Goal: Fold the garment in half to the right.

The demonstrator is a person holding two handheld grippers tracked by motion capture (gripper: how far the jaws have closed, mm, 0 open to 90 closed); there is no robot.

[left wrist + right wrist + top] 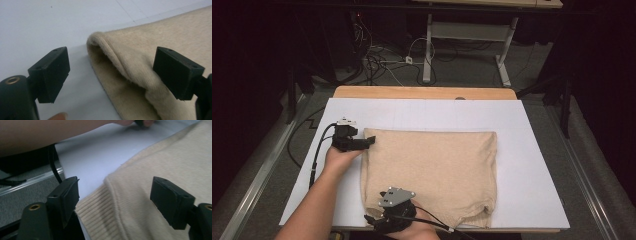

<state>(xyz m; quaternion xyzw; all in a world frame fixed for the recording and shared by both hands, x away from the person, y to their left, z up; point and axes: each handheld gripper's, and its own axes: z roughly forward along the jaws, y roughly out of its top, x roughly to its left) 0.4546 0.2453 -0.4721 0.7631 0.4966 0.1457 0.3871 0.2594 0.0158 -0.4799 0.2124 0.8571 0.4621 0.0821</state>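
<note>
A beige knitted garment (432, 165) lies folded flat on the white board (537, 150). My left gripper (371, 141) is at its far left corner, pointing right. In the left gripper view the jaws stand open (111, 72) astride that rounded folded corner (105, 42), pads apart from the cloth edge. My right gripper (379, 212) is at the near left corner, under its grey plate (397, 196). In the right gripper view its jaws are open (115, 200), with the ribbed hem (95, 212) and the corner of the garment (162, 157) between them, not pinched.
The board rests on a wooden table (424, 92) with bare board left of the garment (37, 25). The person's left forearm (50, 132) crosses the top of the right gripper view. Beyond the table are cables (382, 62) and a desk frame (472, 30) on the floor.
</note>
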